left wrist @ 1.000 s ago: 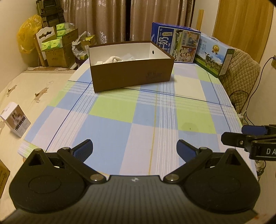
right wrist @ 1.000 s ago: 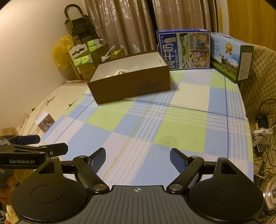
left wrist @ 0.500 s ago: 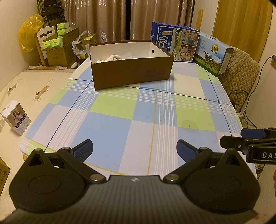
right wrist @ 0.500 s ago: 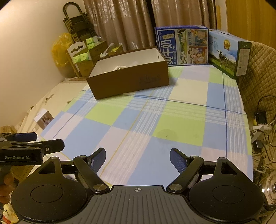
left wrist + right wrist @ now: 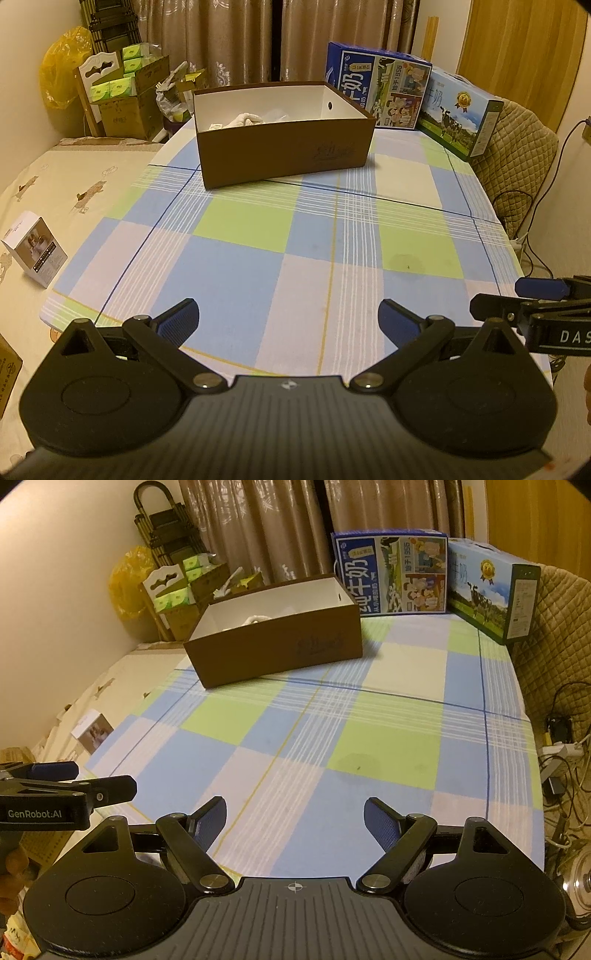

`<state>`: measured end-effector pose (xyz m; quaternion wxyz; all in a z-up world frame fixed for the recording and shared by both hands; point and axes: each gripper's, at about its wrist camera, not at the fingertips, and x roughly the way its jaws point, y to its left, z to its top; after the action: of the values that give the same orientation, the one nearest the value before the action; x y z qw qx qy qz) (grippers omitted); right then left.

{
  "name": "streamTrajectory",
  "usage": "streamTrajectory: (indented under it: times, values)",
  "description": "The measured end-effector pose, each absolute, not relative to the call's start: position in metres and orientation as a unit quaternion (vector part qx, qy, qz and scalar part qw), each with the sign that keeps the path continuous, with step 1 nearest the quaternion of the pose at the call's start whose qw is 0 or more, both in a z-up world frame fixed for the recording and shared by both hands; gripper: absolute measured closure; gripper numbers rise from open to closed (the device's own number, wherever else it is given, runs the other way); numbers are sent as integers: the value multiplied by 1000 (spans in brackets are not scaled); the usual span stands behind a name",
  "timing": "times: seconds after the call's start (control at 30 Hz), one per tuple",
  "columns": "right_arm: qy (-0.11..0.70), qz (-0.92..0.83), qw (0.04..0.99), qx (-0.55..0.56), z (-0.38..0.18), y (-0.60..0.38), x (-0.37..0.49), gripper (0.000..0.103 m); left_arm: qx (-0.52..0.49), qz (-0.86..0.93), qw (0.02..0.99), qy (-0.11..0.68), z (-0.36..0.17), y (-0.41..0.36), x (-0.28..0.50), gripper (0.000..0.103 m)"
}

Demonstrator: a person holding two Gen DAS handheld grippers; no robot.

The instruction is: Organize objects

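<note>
Brown box point(image 5: 284, 155) holds something white, perhaps cloth point(image 5: 243, 120).

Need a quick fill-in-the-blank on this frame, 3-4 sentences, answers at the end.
1. The brown box on the checked cloth has no lid, so its top is ____.
2. Both the left gripper and the right gripper hold ____.
3. Behind the brown box stand ____ milk cartons.
4. The inside walls of the brown box are ____.

Answers: open; nothing; two; white
</note>
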<state>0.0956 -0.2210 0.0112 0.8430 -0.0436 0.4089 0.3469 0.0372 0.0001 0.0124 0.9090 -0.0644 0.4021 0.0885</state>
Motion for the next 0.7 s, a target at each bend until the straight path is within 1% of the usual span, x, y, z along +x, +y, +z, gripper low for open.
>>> streamTrajectory:
  times: [0.7]
  values:
    - [411, 345, 843, -43, 11, -220, 98, 23, -64, 91, 910, 400, 9, 2, 45, 1]
